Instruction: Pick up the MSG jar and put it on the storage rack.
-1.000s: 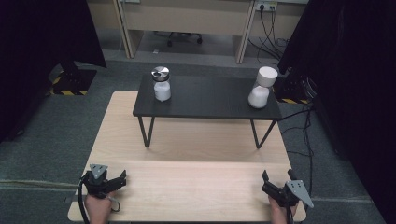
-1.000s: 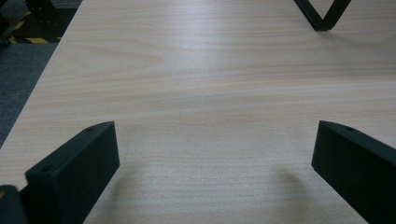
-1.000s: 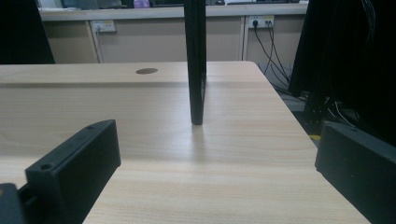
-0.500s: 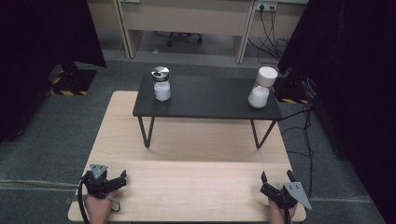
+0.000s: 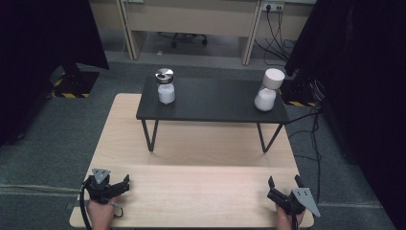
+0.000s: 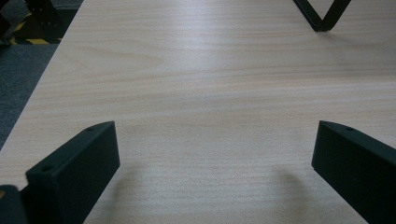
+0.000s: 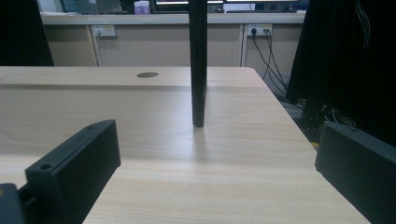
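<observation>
Resting at the near edge of the wooden tabletop (image 5: pixel 191 143), both tongs are sitting spread with nothing between the jaws. Left tongs (image 5: pixel 125 184) are lying at the near left corner, hand (image 5: pixel 101 213) partly cut off by the frame bottom. Right tongs (image 5: pixel 284 184) are lying at the near right corner, the hand behind them mostly cropped out.

Left gripper view is showing both jaws wide apart over bare wood, plus the foot of a black leg (image 6: pixel 322 16) clipped at the top edge. Right gripper view is looking low along the tabletop, jaws wide apart, a black leg (image 7: pixel 198 65) standing upright ahead; its top is running out of frame.

Small black table (image 5: pixel 210 103) is standing on the far half of the tabletop. Jar with metal lid (image 5: pixel 165 86) is sitting at its left end, white jar (image 5: pixel 266 91) at its right end, looking tilted; contents unreadable at this distance. Both are well apart from the tongs.
</observation>
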Demonstrator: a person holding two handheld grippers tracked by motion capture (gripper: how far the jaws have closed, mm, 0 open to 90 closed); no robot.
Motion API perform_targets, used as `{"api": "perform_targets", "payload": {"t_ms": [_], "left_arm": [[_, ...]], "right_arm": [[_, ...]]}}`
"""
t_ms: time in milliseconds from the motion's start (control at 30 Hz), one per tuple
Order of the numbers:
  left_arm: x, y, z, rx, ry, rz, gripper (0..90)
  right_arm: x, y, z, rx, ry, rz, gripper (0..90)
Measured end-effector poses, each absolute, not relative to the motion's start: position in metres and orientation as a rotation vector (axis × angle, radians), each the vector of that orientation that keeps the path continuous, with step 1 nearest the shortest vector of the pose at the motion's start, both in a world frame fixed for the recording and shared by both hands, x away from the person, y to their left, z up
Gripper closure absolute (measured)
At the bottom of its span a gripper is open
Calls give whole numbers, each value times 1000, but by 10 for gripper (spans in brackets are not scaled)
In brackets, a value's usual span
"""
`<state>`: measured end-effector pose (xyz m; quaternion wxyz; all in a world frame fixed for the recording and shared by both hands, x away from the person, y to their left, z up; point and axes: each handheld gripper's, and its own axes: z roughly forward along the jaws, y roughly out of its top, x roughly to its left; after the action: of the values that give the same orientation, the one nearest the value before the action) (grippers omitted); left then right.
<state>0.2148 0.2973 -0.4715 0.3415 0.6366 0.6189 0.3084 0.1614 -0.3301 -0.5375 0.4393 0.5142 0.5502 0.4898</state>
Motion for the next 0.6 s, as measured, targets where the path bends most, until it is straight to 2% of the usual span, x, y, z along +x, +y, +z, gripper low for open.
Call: {"api": "perform_targets", "payload": {"t_ms": [600], "left_arm": [[214,298,-472,1654,1606,805,0]], "right_arm": [[160,-329,-538,1280,1357,1212,3]]}}
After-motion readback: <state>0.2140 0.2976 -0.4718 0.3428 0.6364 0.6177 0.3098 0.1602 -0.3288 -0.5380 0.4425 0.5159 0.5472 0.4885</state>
